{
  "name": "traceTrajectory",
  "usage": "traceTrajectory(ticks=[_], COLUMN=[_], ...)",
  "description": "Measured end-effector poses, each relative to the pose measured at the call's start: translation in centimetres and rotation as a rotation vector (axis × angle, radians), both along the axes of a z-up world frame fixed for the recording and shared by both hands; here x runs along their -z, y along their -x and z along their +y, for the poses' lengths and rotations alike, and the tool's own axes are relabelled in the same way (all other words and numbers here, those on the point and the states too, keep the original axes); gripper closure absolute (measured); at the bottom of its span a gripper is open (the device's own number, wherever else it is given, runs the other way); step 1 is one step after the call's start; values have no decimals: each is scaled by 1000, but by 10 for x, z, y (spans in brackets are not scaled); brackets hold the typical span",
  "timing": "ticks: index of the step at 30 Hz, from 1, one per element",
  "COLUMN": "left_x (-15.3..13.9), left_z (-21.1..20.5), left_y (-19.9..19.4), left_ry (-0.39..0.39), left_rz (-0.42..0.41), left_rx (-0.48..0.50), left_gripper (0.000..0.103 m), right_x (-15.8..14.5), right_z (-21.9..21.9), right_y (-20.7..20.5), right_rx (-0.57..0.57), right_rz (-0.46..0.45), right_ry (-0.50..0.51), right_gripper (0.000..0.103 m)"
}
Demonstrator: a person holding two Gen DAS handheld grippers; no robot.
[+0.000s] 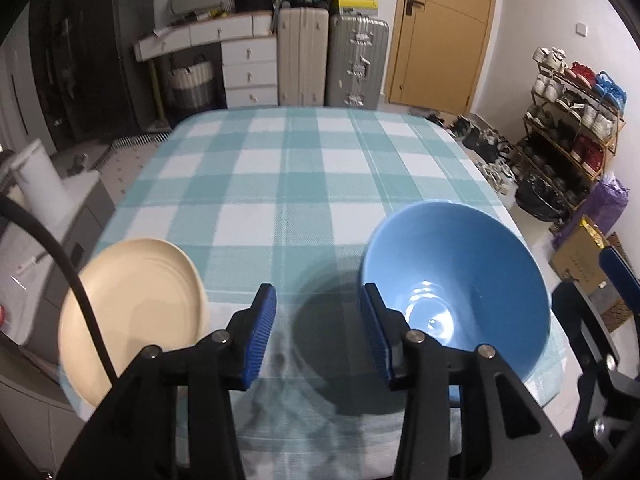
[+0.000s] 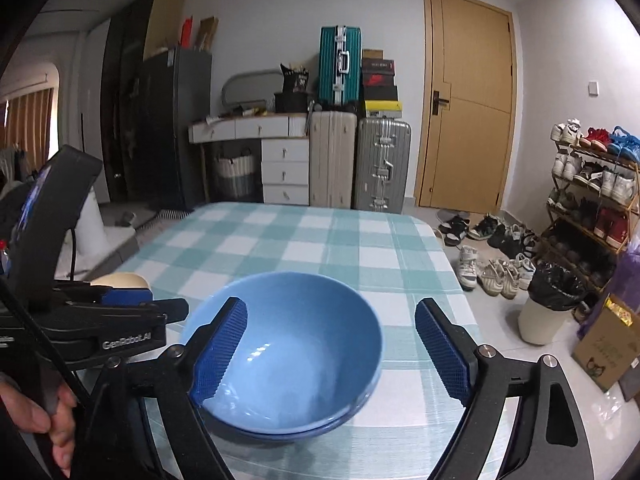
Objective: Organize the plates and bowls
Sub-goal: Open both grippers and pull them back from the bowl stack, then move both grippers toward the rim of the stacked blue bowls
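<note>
A blue bowl (image 1: 460, 284) sits on the checked tablecloth near the table's front right; in the right wrist view (image 2: 296, 352) a second blue rim shows under it, so it looks nested in another bowl. A cream plate (image 1: 136, 312) lies at the front left edge. My left gripper (image 1: 318, 336) is open and empty above the cloth between plate and bowl. My right gripper (image 2: 330, 354) is open, its left finger (image 2: 220, 352) over the bowl's inside and its right finger outside the rim. The left gripper's body (image 2: 100, 320) hides most of the plate (image 2: 120, 280) there.
The table (image 1: 280, 168) has a teal and white checked cloth. Beyond it stand suitcases (image 1: 332, 60), a white drawer unit (image 1: 248, 68) and a door. A shoe rack (image 1: 572, 120), loose shoes, a bin (image 2: 548, 308) and a cardboard box are on the right.
</note>
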State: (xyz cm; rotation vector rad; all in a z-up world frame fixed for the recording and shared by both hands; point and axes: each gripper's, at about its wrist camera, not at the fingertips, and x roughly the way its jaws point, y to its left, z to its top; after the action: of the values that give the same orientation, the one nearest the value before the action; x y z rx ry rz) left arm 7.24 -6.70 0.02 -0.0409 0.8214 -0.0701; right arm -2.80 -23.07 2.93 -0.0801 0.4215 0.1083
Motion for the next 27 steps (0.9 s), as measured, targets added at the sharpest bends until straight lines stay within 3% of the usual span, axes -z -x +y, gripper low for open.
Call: traceTrajectory(ticks=[5,6,9,13,22,27], left_x=[-8,-10,-17,-25,-14,-15], left_z=[11,13,20,23,14,14], left_y=[11,14,26,42,53,58], left_ry=[32,30,34,13,-87,-21], left_rz=[-37,-51,-128,-244,-397,-405], left_rx=[-4,-9,-22,-3,45,70], left_gripper=[52,48,19,9,0,0], right_x=[-3,-3,-3,-4,1,-2], right_z=[4,4,5,2,-11,-15], right_y=[17,20,30,44,43,47], right_rx=[-17,-19,-15,-17,-27,-7], right_rz=[-45,-50,-68,-97,-36,-79], right_ry=[-45,-61,-83,-115,-217,-243], right_gripper=[13,13,7,1,1,1])
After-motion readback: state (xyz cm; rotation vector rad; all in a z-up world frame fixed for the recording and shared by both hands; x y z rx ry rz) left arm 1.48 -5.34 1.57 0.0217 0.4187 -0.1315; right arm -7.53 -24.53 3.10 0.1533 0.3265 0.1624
